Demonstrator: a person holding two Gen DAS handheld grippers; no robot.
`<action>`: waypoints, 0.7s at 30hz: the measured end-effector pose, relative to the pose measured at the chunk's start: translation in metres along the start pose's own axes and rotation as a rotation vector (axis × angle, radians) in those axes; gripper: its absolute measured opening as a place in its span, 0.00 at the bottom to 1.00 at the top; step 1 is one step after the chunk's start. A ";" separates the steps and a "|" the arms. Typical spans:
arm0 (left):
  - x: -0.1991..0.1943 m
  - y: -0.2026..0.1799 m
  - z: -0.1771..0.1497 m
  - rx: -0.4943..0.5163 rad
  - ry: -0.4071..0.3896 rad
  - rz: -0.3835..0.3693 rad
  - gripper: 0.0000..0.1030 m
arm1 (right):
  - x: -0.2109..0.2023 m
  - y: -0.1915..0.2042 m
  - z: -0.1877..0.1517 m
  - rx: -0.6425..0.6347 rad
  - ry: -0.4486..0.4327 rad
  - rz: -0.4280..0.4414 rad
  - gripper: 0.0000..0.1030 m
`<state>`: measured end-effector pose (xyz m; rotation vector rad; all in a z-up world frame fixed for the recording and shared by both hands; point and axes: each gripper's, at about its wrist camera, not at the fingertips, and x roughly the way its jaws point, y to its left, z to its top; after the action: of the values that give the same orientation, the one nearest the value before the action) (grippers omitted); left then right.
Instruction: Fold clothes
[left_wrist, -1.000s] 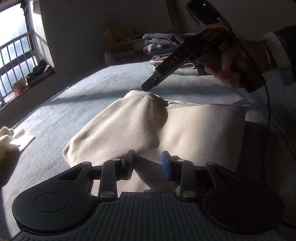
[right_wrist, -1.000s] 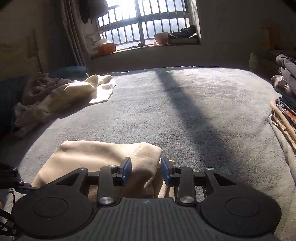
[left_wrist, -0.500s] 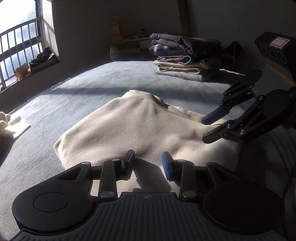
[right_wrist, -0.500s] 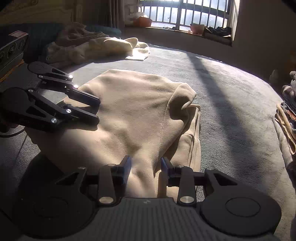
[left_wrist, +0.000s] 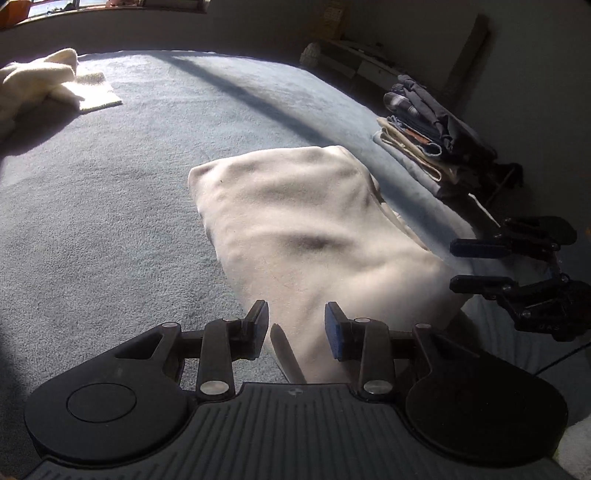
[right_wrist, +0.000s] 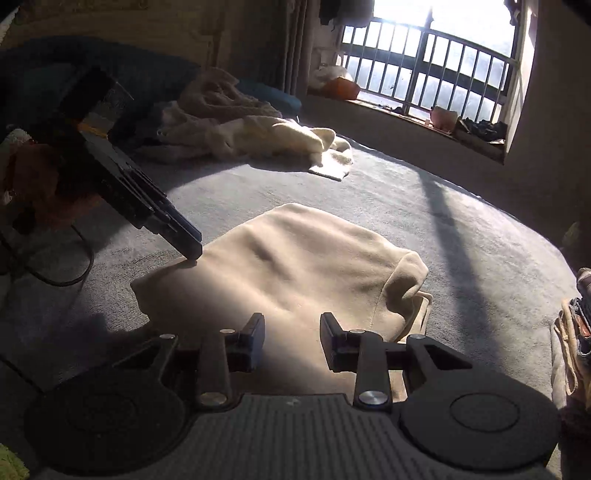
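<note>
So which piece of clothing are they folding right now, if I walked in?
Look at the big grey-blue bed. In its middle lies a cream garment, between the two black grippers. Unlike the crumpled pale heap or the folded stack, it lies alone as one smooth, flat bundle.

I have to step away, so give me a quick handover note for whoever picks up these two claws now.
Left claw: open, empty, at the near edge of the folded cream garment.
Right claw: open, empty, jaws just closed a little, over the garment's other side.
Done: the cream garment lies folded on the grey bed cover; a folded stack sits to its right.
Left: the crumpled pile near the window.
</note>
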<state>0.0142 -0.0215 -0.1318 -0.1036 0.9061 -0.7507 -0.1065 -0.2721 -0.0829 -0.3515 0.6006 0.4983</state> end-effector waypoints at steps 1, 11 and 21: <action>0.000 0.006 -0.002 -0.048 0.016 -0.022 0.32 | 0.000 0.002 0.000 -0.006 0.003 0.002 0.33; -0.015 0.005 -0.035 -0.013 0.078 -0.121 0.37 | 0.016 0.022 0.006 -0.094 0.019 0.022 0.32; 0.017 -0.054 -0.067 0.275 0.033 0.093 0.41 | 0.050 -0.003 -0.011 -0.021 0.135 -0.117 0.31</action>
<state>-0.0587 -0.0570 -0.1649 0.1928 0.8255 -0.7846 -0.0741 -0.2630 -0.1212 -0.4398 0.7020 0.3709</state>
